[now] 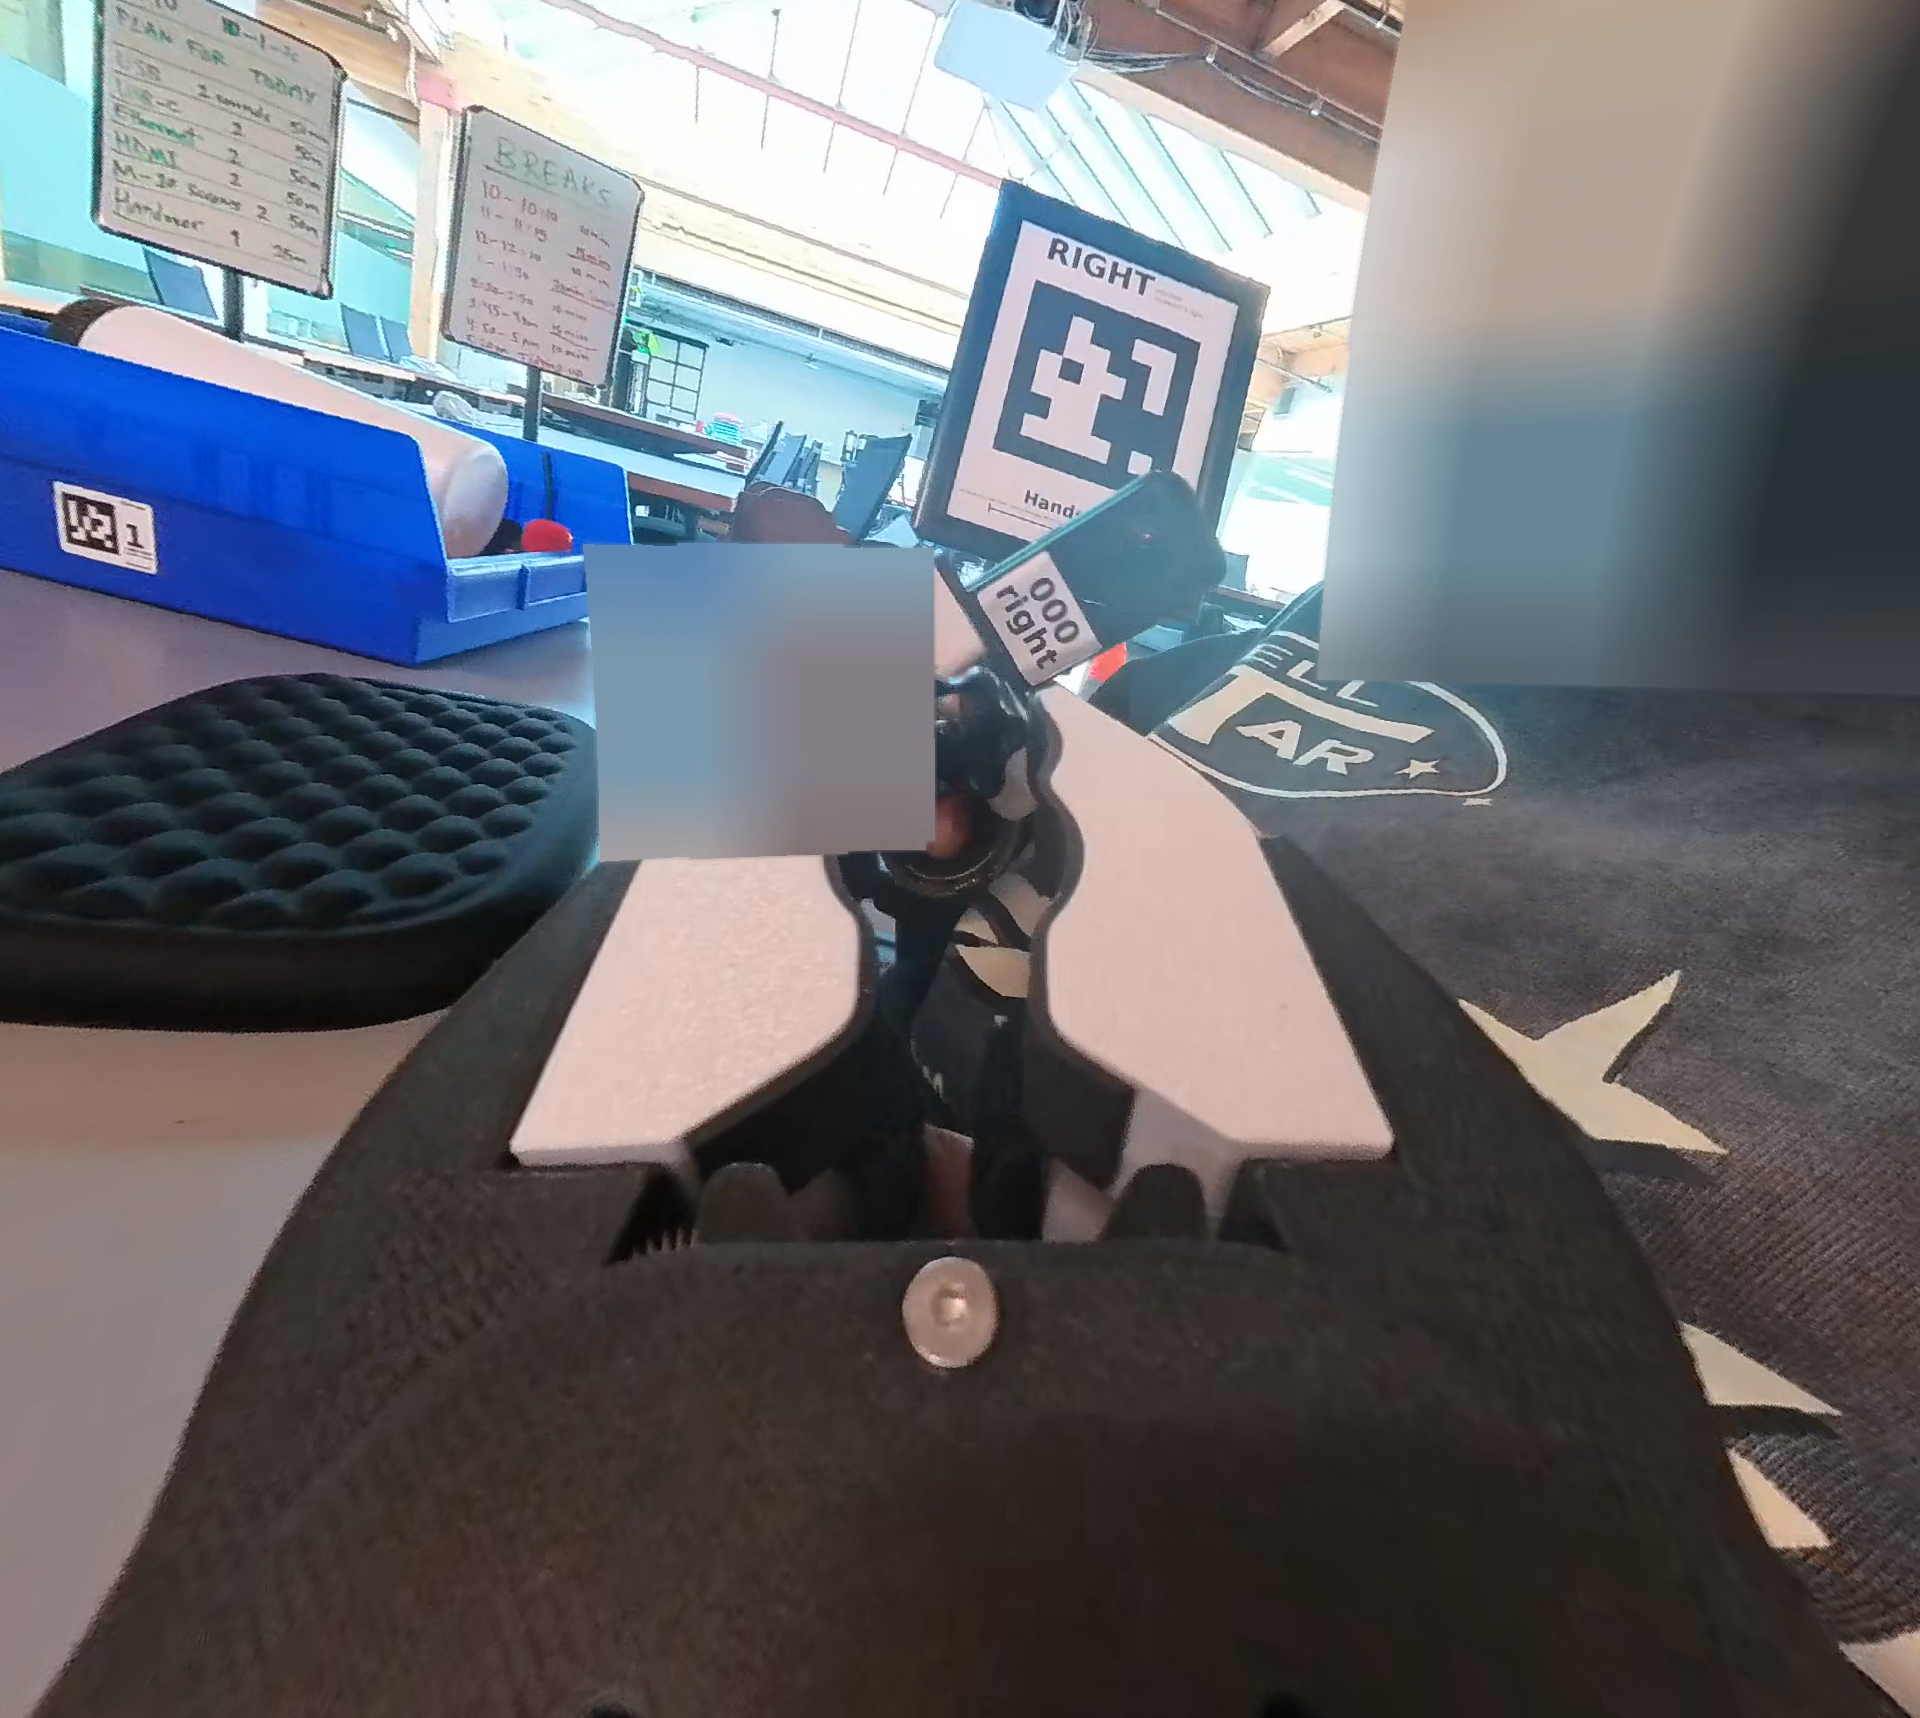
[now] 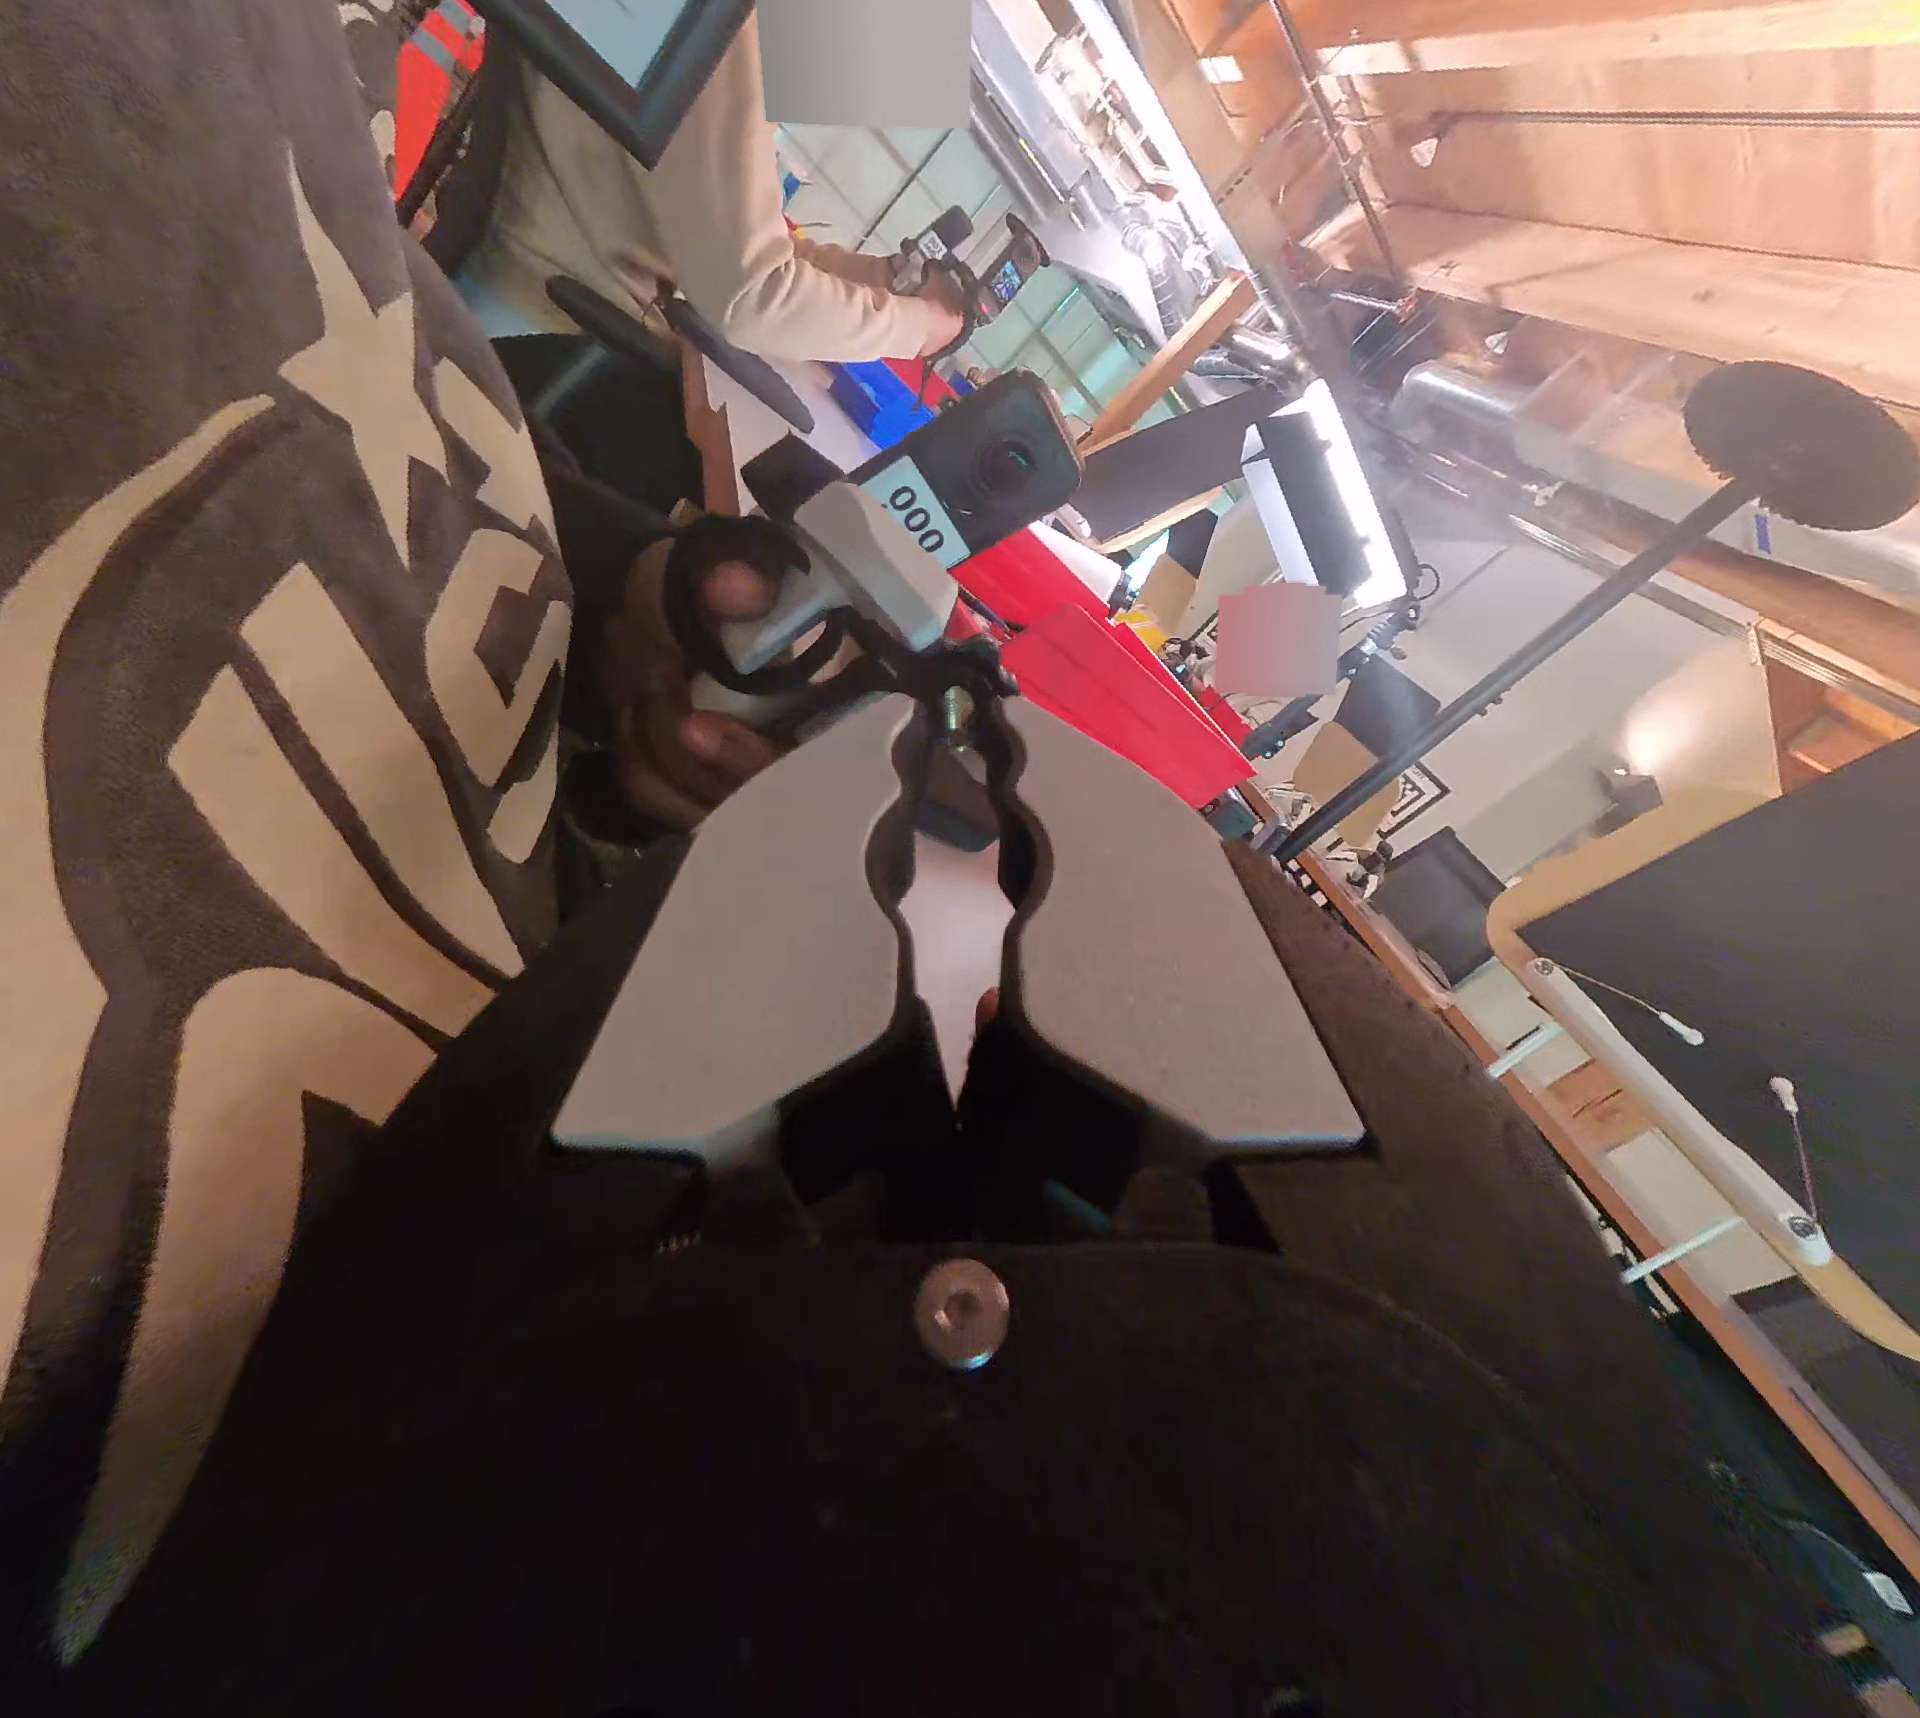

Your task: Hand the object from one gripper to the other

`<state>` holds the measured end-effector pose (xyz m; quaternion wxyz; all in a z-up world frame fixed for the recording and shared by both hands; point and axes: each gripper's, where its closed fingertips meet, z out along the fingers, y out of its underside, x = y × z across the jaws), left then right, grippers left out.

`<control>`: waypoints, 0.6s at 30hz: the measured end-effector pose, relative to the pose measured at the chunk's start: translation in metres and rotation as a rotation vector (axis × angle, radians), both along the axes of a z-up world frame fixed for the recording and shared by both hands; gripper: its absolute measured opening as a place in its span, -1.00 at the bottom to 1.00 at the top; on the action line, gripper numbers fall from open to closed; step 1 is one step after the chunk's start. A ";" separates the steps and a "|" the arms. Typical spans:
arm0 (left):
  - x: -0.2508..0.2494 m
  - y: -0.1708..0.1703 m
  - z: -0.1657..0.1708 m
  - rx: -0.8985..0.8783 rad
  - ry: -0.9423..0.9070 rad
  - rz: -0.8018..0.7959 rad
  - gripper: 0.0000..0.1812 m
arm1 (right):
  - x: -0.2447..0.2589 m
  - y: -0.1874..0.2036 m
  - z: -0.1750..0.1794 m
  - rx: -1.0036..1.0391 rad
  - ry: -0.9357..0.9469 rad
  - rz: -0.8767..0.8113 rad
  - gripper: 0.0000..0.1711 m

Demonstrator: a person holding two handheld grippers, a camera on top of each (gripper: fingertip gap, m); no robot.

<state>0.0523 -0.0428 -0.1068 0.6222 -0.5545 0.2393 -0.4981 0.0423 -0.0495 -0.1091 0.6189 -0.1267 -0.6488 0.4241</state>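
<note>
The object is a small black part with a metal threaded stud (image 2: 952, 718). In the left wrist view its black, ring-shaped body (image 1: 951, 847) sits between my left gripper's (image 1: 956, 795) white fingers, which lie against both its sides; a mosaic patch hides the left fingertip. My right gripper (image 2: 958, 723) is shut on the stud near its fingertips. The two grippers meet tip to tip in front of the person's dark printed shirt (image 2: 208, 525). The right gripper's camera and marker board (image 1: 1101, 380) show beyond the object. The left gripper's grey finger (image 2: 873, 567) and the hand on its handle show in the right wrist view.
A black dimpled pad (image 1: 270, 827) lies on the table to the left, with a blue bin (image 1: 260, 484) holding a white roll behind it. Whiteboards (image 1: 213, 120) stand farther back. Another person in a beige sleeve (image 2: 810, 276) works near red bins (image 2: 1101, 660). Only a small space, under 4 cm, lies between the two pairs of fingers.
</note>
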 end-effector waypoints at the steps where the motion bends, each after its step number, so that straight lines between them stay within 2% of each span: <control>1: 0.001 -0.001 0.000 0.001 0.001 -0.004 -0.72 | 0.000 0.000 -0.001 0.007 -0.001 -0.005 -0.87; 7: 0.003 -0.003 0.001 0.039 0.020 -0.003 -0.72 | 0.001 -0.002 -0.001 -0.046 -0.061 0.041 -0.93; 11: -0.004 0.000 0.003 0.162 0.103 0.130 -0.56 | 0.000 0.002 0.002 -0.374 -0.254 0.164 -0.93; 14: -0.003 0.001 0.000 0.218 0.185 0.182 -0.55 | 0.000 0.008 0.007 -0.635 -0.388 0.263 -0.93; 18: -0.003 0.006 -0.004 0.217 0.211 0.216 -0.57 | 0.000 0.007 0.001 -0.754 -0.502 0.325 -0.92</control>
